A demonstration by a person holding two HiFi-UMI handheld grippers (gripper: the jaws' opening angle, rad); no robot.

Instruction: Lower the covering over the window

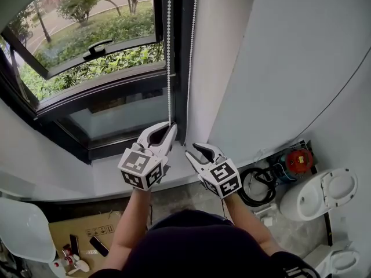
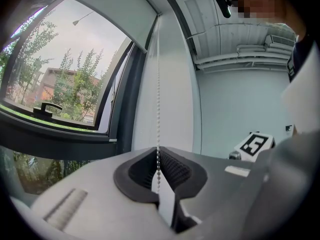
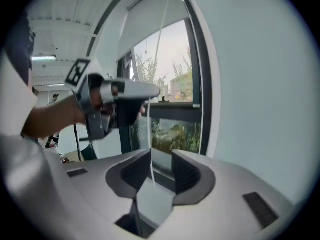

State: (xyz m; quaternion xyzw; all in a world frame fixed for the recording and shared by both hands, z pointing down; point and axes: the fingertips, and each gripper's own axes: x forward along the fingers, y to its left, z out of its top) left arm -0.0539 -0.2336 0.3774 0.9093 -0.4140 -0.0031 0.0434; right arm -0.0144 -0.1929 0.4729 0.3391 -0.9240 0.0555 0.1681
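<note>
Pale walls (image 1: 278, 68) flank a dark-framed window (image 1: 98, 68) that looks onto greenery, and the blind (image 2: 115, 19) sits high at its top, its long lower edge running across the frame with most of the glass bare. Its bead chain (image 1: 169, 51) hangs straight down beside the frame as two vertical strands. The left gripper (image 1: 162, 133) is clenched on the strand nearer the glass, beads pinched between its ribbed pads, probably to hold the loop taut and fix the blind's height. The right gripper (image 1: 200, 154) has its jaws apart, a strand running between them untouched, seemingly placed to take a grip for a downward pull
</note>
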